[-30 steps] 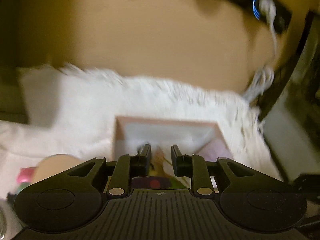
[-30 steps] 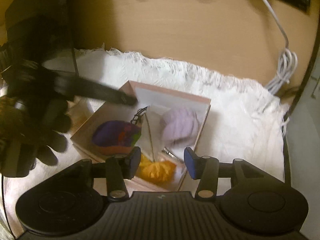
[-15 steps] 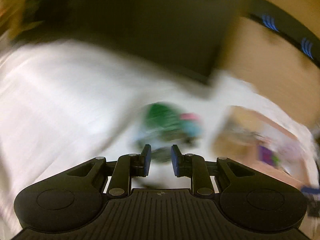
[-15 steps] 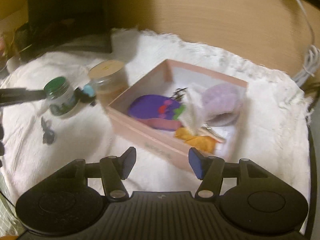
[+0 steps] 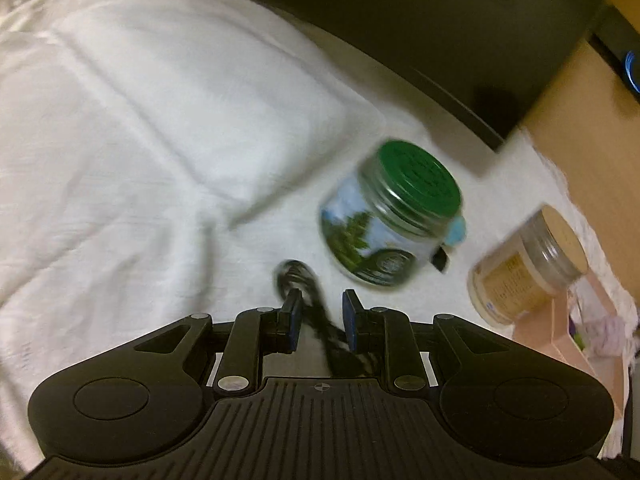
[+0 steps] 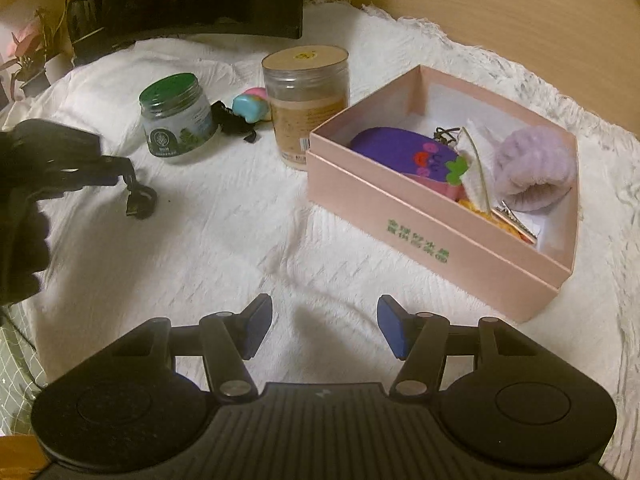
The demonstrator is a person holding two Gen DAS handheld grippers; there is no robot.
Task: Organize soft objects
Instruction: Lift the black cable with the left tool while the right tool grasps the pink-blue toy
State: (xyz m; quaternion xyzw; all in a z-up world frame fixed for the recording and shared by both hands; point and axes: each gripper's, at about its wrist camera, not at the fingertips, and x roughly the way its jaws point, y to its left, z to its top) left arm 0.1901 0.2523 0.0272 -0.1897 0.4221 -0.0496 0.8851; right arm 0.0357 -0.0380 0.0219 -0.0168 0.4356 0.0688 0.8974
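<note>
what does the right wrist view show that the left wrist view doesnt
Only the right wrist view: the open right gripper, the purple pouch and lilac scrunchie clearly lying inside the pink box, and a potted plant.
Only the left wrist view: the black hair tie between the left gripper fingers.
Both: green-lidded jar, tan jar, white cloth.

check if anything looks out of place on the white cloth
Two hard jars, the green-lidded jar and the tan-lidded jar, stand upright among the soft things. A pastel toy and a black hair tie still lie outside the pink box. Nothing is spilled.
</note>
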